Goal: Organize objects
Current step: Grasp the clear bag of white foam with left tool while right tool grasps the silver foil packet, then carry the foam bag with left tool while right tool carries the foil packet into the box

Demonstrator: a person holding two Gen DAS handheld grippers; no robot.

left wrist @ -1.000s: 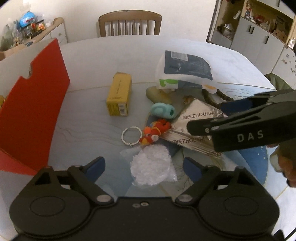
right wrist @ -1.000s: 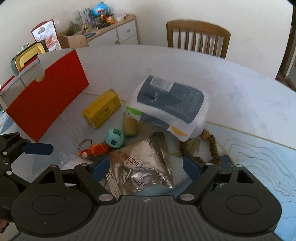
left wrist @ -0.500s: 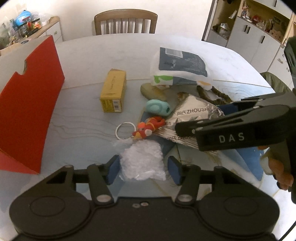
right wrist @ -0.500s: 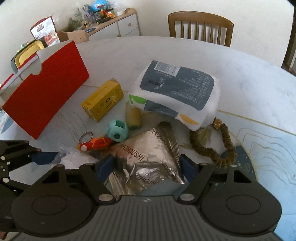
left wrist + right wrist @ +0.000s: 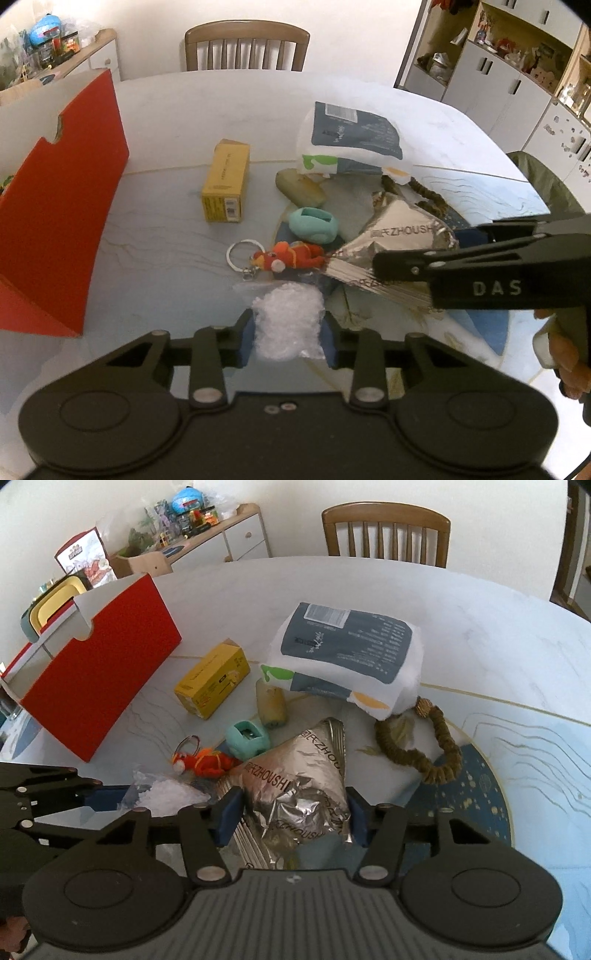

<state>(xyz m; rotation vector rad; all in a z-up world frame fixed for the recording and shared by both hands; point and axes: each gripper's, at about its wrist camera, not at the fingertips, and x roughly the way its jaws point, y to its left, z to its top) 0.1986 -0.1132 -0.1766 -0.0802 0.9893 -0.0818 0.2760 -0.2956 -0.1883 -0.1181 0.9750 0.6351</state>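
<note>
— Gripping anything, those left tongs [image 5: 287, 338]?
— Yes, pinching the clear plastic bag of white granules [image 5: 286, 320] at the near worktop [image 5: 166, 236].
— Right tongs [image 5: 293, 818]?
— Clamping the crinkled silver foil pouch [image 5: 301, 775], just right of it.

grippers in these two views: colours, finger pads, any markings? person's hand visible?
Both are matte black plastic with two round discs on the body, silver pivot screws on the linkage arms and blue finger pads. The left gripper has a smooth top. The right gripper has a ribbed grey top and white "DAS" lettering on its side. A bare hand shows beneath it; no cables visible.
</note>
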